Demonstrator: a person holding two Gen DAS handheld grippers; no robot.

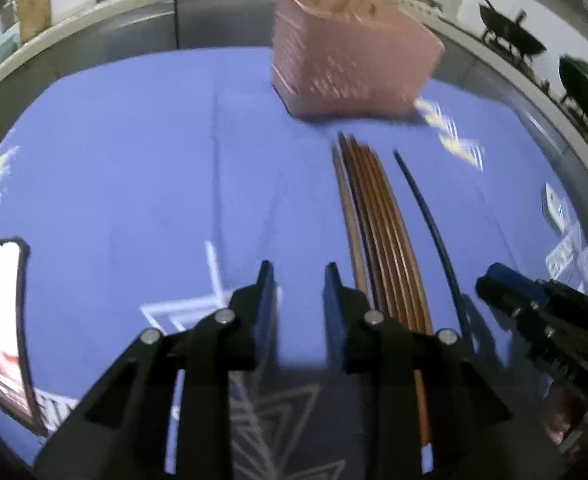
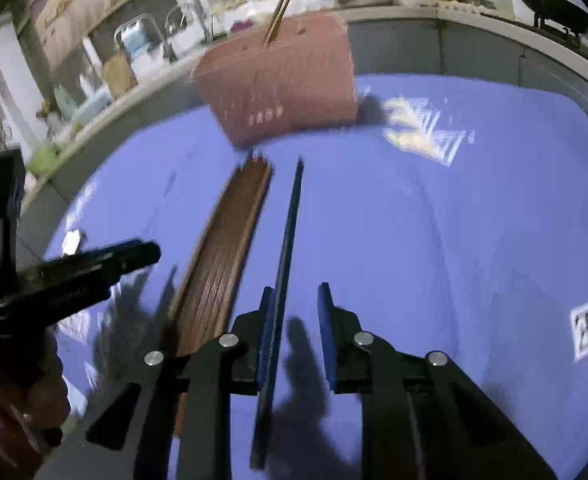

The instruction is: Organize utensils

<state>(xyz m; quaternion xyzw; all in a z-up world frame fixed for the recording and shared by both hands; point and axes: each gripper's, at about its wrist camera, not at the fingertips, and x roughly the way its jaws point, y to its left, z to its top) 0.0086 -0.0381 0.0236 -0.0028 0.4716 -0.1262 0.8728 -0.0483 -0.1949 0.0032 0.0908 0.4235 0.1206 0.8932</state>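
Brown wooden chopsticks (image 1: 385,240) and one dark chopstick (image 2: 290,240) lie mid-cloth on the blue tablecloth (image 1: 134,160), before the pink slotted basket (image 1: 349,60) near its far edge. Left gripper (image 1: 299,280) and right gripper (image 2: 294,300) stand parted, gripping nothing. Mirrored lettering at the right edge is unreadable.

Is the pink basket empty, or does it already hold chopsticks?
Not empty: the pink basket stands upright, and brown chopsticks stick up out of its top. How many cannot be told; the picture is blurred.
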